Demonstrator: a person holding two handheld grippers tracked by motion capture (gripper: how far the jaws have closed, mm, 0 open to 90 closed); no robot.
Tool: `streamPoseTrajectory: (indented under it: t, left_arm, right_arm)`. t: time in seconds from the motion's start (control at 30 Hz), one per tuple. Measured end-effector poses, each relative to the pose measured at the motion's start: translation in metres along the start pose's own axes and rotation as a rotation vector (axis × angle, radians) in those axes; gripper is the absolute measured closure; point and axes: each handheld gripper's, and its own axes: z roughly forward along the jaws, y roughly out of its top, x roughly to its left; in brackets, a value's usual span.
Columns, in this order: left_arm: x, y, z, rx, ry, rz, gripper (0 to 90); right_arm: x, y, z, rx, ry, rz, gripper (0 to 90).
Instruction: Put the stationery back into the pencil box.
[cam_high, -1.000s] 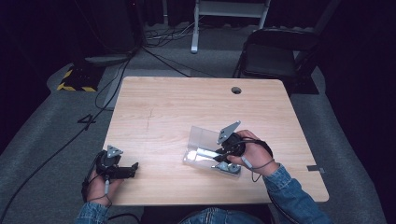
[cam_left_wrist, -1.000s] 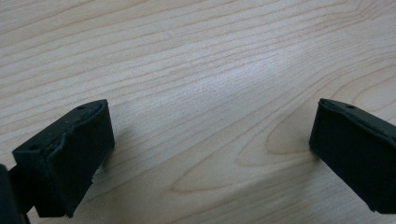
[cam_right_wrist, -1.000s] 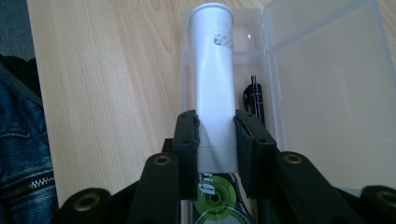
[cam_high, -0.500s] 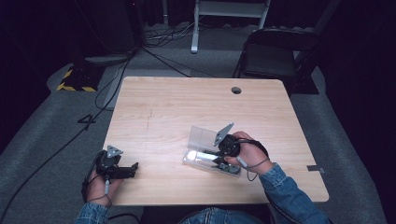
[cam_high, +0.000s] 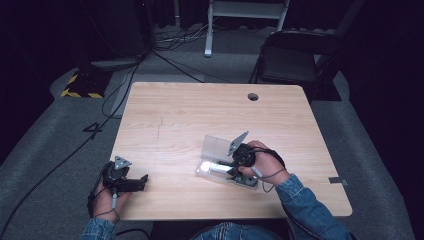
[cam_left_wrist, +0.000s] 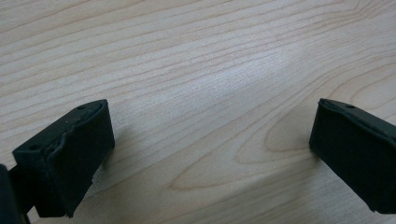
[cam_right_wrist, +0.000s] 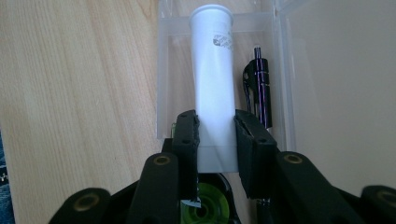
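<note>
The white tube (cam_right_wrist: 212, 79) lies in the clear case (cam_right_wrist: 163, 70) beside a dark pen (cam_right_wrist: 260, 88), my right gripper (cam_right_wrist: 216, 135) clamped on it, hand now lower over the case. My left gripper (cam_left_wrist: 210, 154) rests wide apart on the wooden table (cam_high: 200, 110), unmoved.

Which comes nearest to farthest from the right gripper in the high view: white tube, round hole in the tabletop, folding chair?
1. white tube: between the jaws of the right gripper, inside the clear case.
2. round hole: far side of the tabletop.
3. folding chair: on the floor beyond the table.
</note>
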Motion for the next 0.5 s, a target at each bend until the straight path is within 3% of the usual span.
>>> streamPoseTrajectory:
  t: [0.1, 0.5]
  left_arm:
    - [0.0000, 0.0000, 0.0000, 0.000, 0.000, 0.000, 0.2]
    - [0.0000, 0.0000, 0.0000, 0.000, 0.000, 0.000, 0.2]
  right_arm:
    - [-0.0013, -0.0015, 0.0019, -0.012, 0.006, 0.023, 71.3]
    - [-0.0040, -0.0029, 0.0056, -0.017, 0.003, 0.017, 71.1]
